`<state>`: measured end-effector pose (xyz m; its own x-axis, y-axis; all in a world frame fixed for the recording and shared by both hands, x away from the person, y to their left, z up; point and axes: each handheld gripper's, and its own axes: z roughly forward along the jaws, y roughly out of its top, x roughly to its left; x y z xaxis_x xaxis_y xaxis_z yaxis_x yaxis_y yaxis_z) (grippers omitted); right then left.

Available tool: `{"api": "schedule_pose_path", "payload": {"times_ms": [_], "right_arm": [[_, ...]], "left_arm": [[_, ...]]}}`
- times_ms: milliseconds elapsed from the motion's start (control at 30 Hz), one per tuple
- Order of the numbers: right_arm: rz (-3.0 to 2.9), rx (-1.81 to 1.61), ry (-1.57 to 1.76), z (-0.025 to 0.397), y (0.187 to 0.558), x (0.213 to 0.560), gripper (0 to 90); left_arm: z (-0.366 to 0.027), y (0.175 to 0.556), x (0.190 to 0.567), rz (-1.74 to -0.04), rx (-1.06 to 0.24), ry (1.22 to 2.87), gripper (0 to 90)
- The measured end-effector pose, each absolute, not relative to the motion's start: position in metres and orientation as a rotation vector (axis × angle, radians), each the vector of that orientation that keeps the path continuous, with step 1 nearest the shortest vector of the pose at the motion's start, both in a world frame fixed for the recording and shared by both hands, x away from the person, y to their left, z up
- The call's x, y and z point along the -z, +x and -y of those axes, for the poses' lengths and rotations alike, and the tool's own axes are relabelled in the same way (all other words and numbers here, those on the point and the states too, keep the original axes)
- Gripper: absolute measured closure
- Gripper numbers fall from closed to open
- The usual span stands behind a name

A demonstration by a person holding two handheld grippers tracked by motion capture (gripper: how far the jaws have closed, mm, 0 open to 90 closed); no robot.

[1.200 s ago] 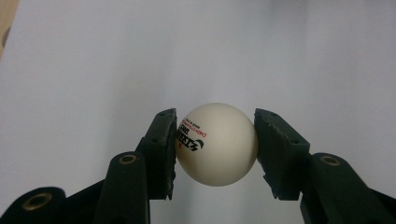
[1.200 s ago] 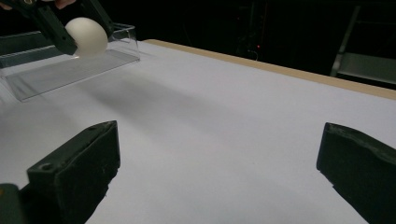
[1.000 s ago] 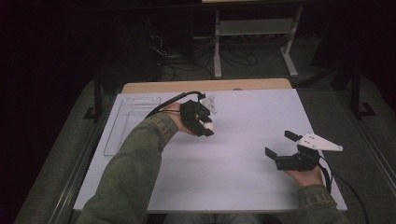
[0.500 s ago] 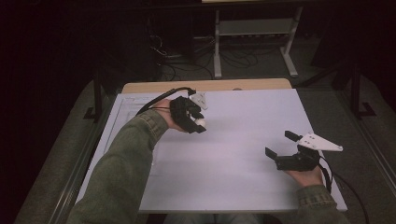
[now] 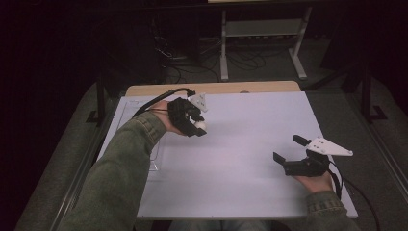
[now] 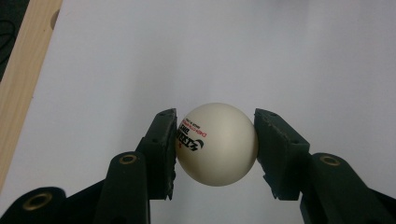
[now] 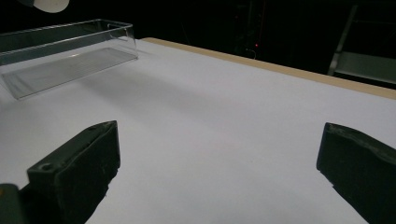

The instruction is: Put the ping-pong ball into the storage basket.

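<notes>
The left gripper (image 5: 196, 126) has a white ball (image 6: 216, 143) pinched between its two black jaws, which press against the ball's sides and are closed only as far as the ball allows. In the left gripper view the ball sits right at the jaw tips, with small red and black print on the side that faces the left-hand jaw, and the white sheet of the counter (image 6: 280, 56) lies beyond it. Seen from above, the ball (image 5: 199, 126) peeks out pale at the front of that gripper. A green sleeve (image 5: 120, 163) leads back from the gripper toward the near edge, and the gripper's black cable arcs behind the hand.

Just beside the left gripper, on its outer side and partly under the forearm, lies a clear tray (image 5: 155, 161) on the white sheet. In the right gripper view the same clear tray (image 7: 70, 56) shows far ahead and off to the left of the jaws, its walls see-through.

The right gripper (image 5: 291, 150) is well apart from the left one, nearer the person, with its grey three-cornered plate on top. Its jaws stand wide open with nothing between them; in its own view (image 7: 219, 177) bare white counter runs between the two black jaws.
</notes>
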<state>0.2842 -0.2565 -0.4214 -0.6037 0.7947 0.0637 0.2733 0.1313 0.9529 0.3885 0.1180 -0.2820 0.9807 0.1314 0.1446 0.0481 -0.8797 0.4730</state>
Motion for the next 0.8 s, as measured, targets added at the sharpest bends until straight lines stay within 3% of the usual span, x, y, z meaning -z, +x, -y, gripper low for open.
{"api": "schedule_pose_path", "payload": {"times_ms": [800], "right_arm": [[-1.955,-1.467,1.033,0.256,0.284,0.423,0.0]], "left_arm": [[-0.168,0.385,0.272,-0.216,-0.260,2.691,50.9]]}}
